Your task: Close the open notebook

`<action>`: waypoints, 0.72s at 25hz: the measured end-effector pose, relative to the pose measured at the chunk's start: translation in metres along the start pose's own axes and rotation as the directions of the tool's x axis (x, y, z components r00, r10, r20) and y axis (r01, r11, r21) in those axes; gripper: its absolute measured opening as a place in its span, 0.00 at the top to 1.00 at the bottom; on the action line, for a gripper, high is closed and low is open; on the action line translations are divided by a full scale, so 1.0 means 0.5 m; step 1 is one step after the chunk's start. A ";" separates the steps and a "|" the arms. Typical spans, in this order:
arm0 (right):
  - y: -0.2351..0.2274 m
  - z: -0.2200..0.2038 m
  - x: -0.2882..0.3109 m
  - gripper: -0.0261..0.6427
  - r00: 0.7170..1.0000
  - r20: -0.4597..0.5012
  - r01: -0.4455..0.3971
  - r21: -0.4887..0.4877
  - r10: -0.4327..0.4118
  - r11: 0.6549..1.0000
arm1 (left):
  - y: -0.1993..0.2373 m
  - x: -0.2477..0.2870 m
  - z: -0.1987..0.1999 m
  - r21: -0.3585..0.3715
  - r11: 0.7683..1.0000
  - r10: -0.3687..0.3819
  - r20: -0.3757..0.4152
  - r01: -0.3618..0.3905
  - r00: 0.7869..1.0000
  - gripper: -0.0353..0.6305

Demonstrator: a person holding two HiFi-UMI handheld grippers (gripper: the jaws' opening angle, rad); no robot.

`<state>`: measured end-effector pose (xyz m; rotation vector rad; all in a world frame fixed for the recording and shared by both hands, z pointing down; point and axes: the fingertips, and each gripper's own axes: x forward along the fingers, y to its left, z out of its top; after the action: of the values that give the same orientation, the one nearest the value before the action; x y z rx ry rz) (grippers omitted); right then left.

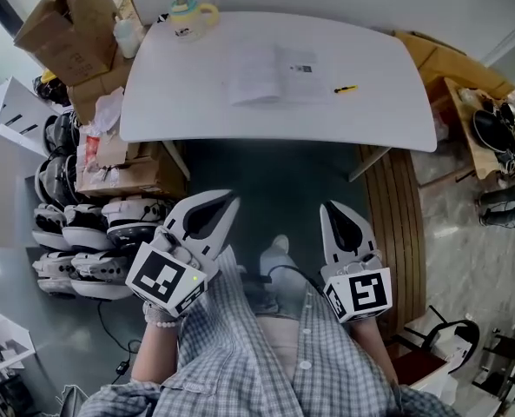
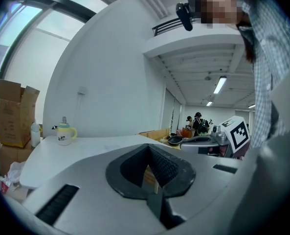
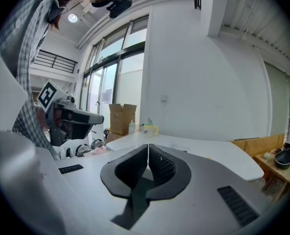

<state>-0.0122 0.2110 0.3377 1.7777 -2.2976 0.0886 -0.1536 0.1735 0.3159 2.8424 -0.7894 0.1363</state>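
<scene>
- The open notebook (image 1: 270, 75) lies flat mid-bench (image 1: 387, 115), well ahead of you, with a pen (image 1: 345, 89) near it.
- Your left gripper (image 1: 229, 201) and right gripper (image 1: 330, 207) hang short of the bench, fingers closed, empty.
- It is probably light, floppy paper: lift an outer page edge.
- Only the head view shows its pages.

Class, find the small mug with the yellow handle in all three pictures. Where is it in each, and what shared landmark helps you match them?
Head view: mug at top left, on the table's far left corner.
Left gripper view: mug at left, mid-height, on the table.
Right gripper view: mug near the centre.
Shared landmark: the open cardboard box left of it.
</scene>
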 end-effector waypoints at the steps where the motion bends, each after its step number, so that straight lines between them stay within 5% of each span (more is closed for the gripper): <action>1: -0.016 0.000 0.004 0.93 1.000 0.002 -0.002 0.001 0.002 1.000 | -0.003 0.014 0.001 -0.005 1.000 0.003 0.000 -0.003 1.000 0.94; 18: -0.184 0.011 0.070 0.93 0.991 0.028 -0.132 -0.032 0.133 0.991 | -0.021 0.175 0.046 0.003 0.993 0.119 0.025 -0.119 0.993 0.94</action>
<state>0.0672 0.1528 0.3312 1.6210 -2.4239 0.0498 -0.0723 0.1337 0.3037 2.8059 -0.9652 0.1196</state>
